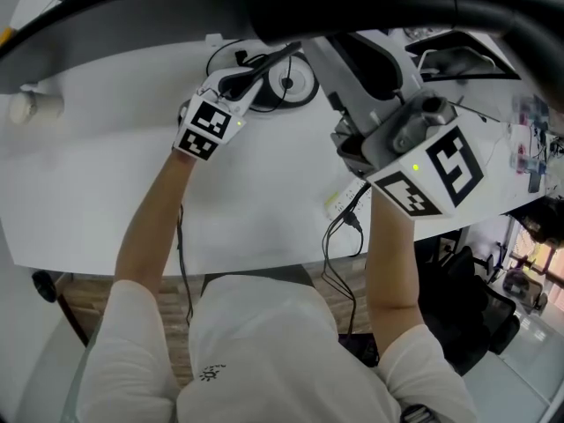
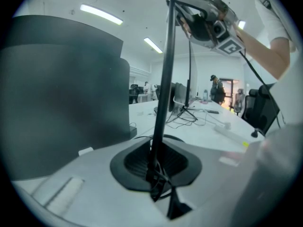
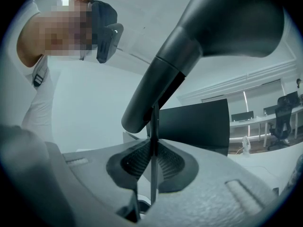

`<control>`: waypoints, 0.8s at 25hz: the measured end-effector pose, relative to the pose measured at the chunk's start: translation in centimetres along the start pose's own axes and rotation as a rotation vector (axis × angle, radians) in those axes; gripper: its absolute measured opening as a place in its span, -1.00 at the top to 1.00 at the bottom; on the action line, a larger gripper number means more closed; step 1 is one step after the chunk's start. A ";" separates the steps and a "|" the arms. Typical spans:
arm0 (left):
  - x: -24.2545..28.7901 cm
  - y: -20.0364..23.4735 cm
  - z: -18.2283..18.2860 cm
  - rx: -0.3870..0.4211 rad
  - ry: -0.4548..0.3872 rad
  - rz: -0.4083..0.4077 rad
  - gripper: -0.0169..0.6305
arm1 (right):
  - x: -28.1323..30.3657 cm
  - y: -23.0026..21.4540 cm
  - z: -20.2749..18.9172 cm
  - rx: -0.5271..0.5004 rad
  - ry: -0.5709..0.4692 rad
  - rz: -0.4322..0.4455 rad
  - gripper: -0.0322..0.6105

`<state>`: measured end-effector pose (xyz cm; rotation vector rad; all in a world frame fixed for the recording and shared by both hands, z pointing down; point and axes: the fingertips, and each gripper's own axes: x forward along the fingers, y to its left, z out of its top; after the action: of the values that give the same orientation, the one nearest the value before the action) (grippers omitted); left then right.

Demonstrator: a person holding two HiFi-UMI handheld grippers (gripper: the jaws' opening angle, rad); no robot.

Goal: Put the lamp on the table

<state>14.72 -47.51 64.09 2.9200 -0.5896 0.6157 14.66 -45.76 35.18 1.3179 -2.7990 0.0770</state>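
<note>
I see the lamp (image 1: 295, 79) at the far side of the white surface (image 1: 264, 201), with its round base low over that surface or on it; I cannot tell if the base rests fully. The left gripper (image 1: 251, 82) is just beside the base, and in the left gripper view its jaws (image 2: 156, 174) stand narrow and press on the thin dark pole (image 2: 163, 89) of the lamp, together with a loop of thin cable at the same place. The pole goes up almost straight from these jaws. The right gripper (image 1: 348, 139) is higher and to the right, above the near part of the surface. In the right gripper view its jaws (image 3: 152, 169) are also narrow and closed on a thin dark bar (image 3: 154, 141) of the lamp, and the thick dark arm (image 3: 161, 84) of the lamp rises slanted just above them toward the wide head. So both grippers hold the lamp, one low and one high. A dark monitor (image 2: 61, 98) stands on the surface behind the pole.
</note>
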 end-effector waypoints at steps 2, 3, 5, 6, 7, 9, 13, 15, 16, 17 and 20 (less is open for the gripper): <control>0.0 0.2 -0.2 -0.010 -0.001 -0.004 0.81 | 0.3 -0.1 -0.2 0.004 0.003 -0.001 0.79; 0.0 0.3 -0.3 -0.013 -0.002 -0.006 0.81 | 0.5 -0.2 -0.2 0.006 0.003 -0.001 0.79; 0.1 0.4 -0.3 -0.014 -0.002 -0.010 0.81 | 0.7 -0.3 -0.2 0.013 -0.001 -0.004 0.79; 0.1 0.4 -0.3 -0.015 -0.002 -0.009 0.81 | 0.7 -0.4 -0.2 0.016 -0.003 -0.006 0.79; 0.1 0.3 -0.2 -0.016 -0.003 -0.008 0.81 | 0.7 -0.5 -0.2 0.018 -0.004 -0.008 0.79; 0.1 0.3 -0.3 -0.020 -0.003 -0.007 0.81 | 0.8 -0.5 -0.2 0.022 -0.004 -0.009 0.79; 0.2 0.5 -0.5 -0.022 -0.003 -0.013 0.81 | 1.2 -0.7 -0.3 0.028 -0.003 -0.016 0.79; 0.3 0.5 -0.5 -0.023 -0.002 -0.013 0.81 | 1.3 -0.9 -0.3 0.031 -0.005 -0.019 0.79; 0.2 0.5 -0.5 -0.024 -0.002 -0.013 0.81 | 1.4 -0.9 -0.3 0.033 -0.006 -0.020 0.79; 0.2 0.5 -0.5 -0.026 -0.001 -0.013 0.81 | 1.4 -0.9 -0.3 0.035 -0.008 -0.020 0.79; 0.3 0.6 -0.7 -0.028 0.006 -0.015 0.81 | 1.7 -1.1 -0.5 0.041 -0.011 -0.021 0.79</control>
<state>14.51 -48.06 64.87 2.8928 -0.5701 0.6099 14.43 -47.71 35.78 1.3595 -2.8070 0.1272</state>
